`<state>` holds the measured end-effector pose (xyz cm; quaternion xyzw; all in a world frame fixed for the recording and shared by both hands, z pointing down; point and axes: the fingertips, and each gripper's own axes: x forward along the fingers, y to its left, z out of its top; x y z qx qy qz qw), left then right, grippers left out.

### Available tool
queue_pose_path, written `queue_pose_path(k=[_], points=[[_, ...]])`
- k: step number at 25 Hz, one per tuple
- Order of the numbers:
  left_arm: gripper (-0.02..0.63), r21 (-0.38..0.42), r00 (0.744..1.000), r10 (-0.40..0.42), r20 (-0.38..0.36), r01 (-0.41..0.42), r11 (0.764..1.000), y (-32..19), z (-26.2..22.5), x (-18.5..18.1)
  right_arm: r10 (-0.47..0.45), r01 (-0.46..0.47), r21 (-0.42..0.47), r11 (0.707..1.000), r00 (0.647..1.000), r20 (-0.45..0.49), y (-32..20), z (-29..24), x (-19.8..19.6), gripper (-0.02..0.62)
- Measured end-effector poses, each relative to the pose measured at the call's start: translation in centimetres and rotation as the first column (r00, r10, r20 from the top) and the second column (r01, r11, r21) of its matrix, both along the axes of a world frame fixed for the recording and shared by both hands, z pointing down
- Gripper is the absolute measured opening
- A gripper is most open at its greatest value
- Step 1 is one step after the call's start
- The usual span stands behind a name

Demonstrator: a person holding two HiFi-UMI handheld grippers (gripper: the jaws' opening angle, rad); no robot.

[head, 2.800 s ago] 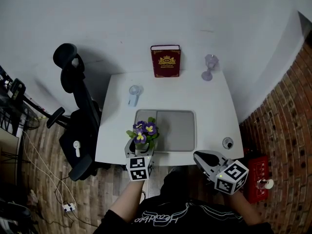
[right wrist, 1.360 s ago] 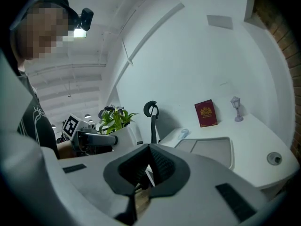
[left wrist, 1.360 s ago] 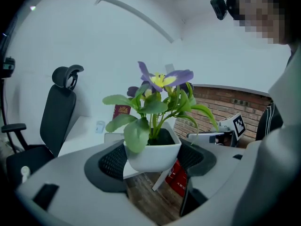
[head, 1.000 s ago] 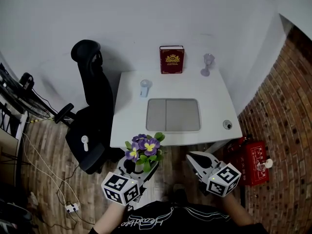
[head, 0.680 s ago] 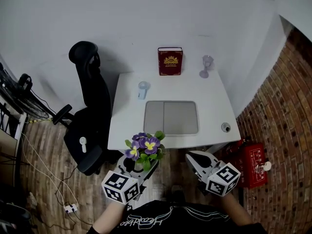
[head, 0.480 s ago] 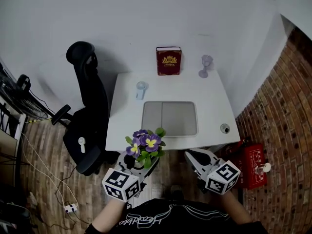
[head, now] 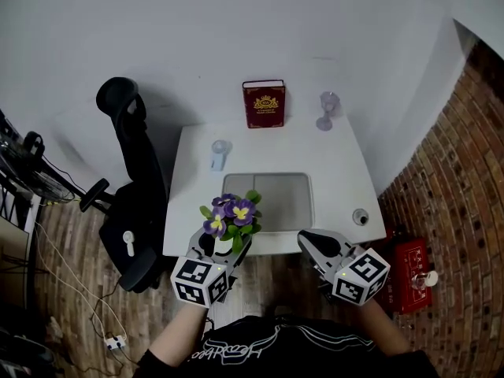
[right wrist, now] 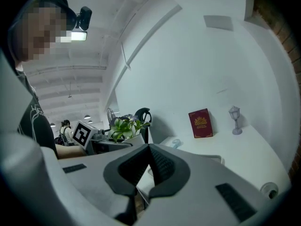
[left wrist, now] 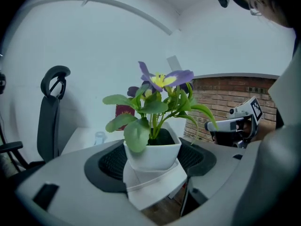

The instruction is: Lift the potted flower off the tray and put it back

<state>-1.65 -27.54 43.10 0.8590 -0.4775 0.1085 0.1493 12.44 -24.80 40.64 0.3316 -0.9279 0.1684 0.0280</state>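
White pot (left wrist: 153, 155) gripped in left tool (head: 222, 246)

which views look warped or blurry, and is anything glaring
Head view: fisheye bows the table edges and the wall; light soft and even, no glare. Left gripper view: potted flower sharp, corners dark and rounded. Right gripper view: same dark corners, a mosaic patch at upper left.

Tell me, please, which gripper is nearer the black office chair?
Left. The left gripper, holding the potted flower, is just beside the office chair; the right gripper is farther off, beyond the flower.
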Motion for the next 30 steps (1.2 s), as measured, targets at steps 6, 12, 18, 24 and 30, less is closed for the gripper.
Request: queue_pose_path(k=[6,12,18,24,30], points=[[0.348,-0.020,0.998,-0.058,0.015,0.058,0.998,-3.6,2.4,-0.4,-0.007,0.007,0.004,1.000,1.000,-0.016,-2.4,0.4,1.0,0.003],[0.348,-0.062,0.994,-0.096,0.044,0.098,0.993,-6.0,6.3,-0.7,-0.023,0.023,-0.008,1.000,0.999,-0.022,-3.9,1.2,1.5,0.003],[0.348,-0.119,0.989,-0.127,0.072,0.135,0.984,-7.1,10.5,-1.2,-0.030,0.029,-0.024,0.999,0.999,-0.024,-5.0,2.3,2.5,0.003],[0.348,-0.168,0.980,-0.173,0.095,0.187,0.968,-7.8,13.8,-1.9,-0.033,0.031,-0.049,0.998,0.999,-0.032,-5.6,3.6,3.5,0.003],[0.348,-0.177,0.971,-0.202,0.126,0.222,0.959,-8.3,15.9,-2.3,-0.039,0.038,-0.055,0.998,0.999,-0.033,-6.0,4.1,3.9,0.003]])
